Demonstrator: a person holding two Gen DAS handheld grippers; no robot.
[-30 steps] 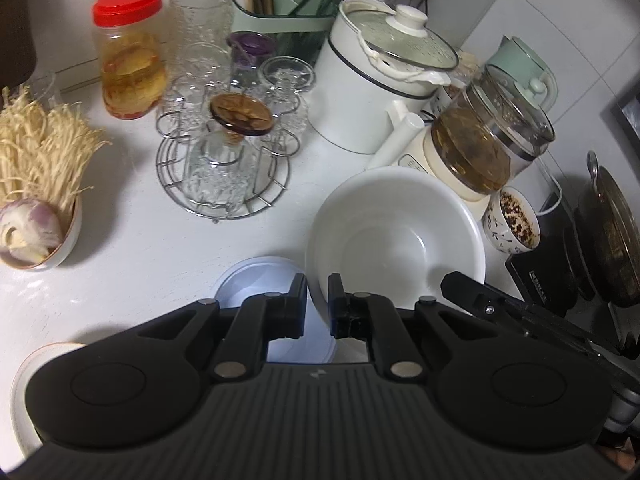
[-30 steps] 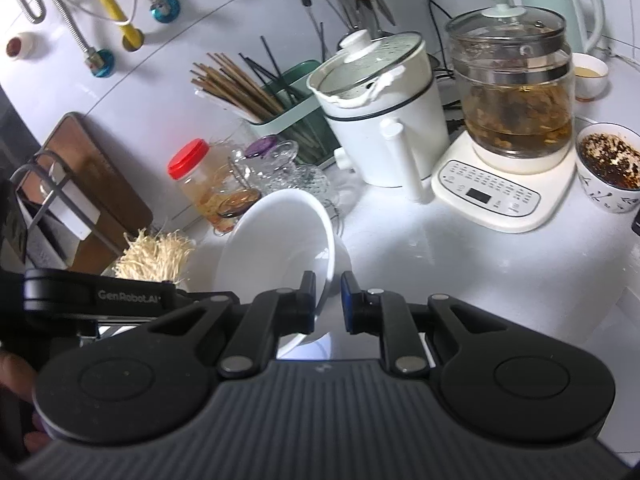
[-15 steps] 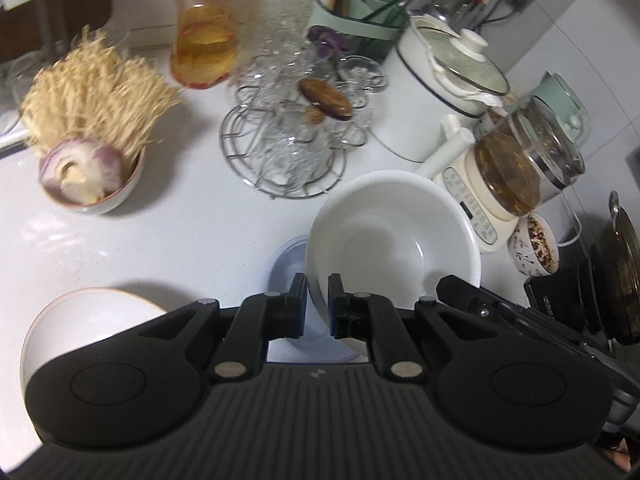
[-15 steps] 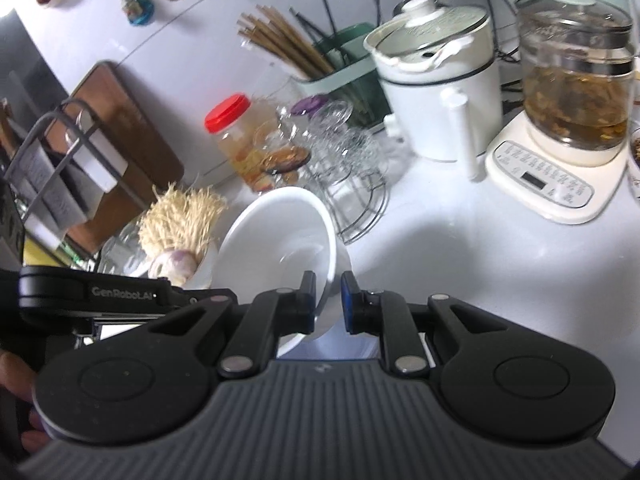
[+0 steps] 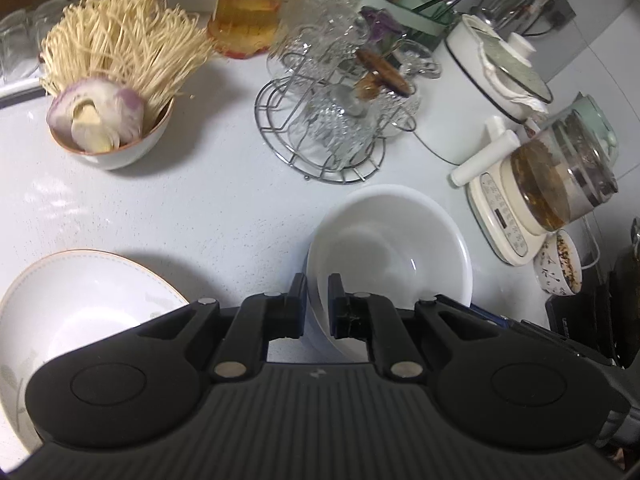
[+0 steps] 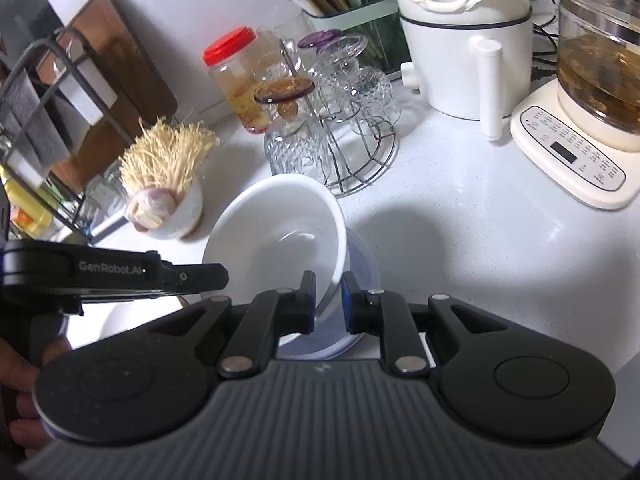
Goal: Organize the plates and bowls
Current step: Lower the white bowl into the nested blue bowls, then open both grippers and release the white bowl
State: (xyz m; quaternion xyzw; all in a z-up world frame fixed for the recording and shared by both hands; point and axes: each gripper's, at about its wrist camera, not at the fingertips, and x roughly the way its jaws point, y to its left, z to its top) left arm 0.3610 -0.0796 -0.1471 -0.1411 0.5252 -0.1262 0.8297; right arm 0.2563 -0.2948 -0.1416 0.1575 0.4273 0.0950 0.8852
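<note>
A plain white bowl (image 5: 394, 248) is held off the counter by both grippers. My left gripper (image 5: 317, 306) is shut on its near rim. My right gripper (image 6: 328, 300) is shut on the opposite rim; the bowl (image 6: 280, 232) tilts in that view, above a pale blue plate (image 6: 362, 276) on the counter. A wide white plate with a thin orange rim (image 5: 80, 304) lies at the lower left of the left wrist view. The left gripper's body (image 6: 112, 276) shows at the left of the right wrist view.
A small bowl of enoki mushrooms and onion (image 5: 116, 128) stands at the left. A wire rack of glass cups (image 5: 340, 128), a red-lidded jar (image 6: 236, 76), a white pot (image 6: 464, 40), a glass kettle on its base (image 5: 552, 184) and a speckled cup (image 5: 560, 268) crowd the back and right.
Both grippers have carried the white bowl to the left across the counter. The orange-rimmed plate and the mushroom bowl have come closer into the left view.
</note>
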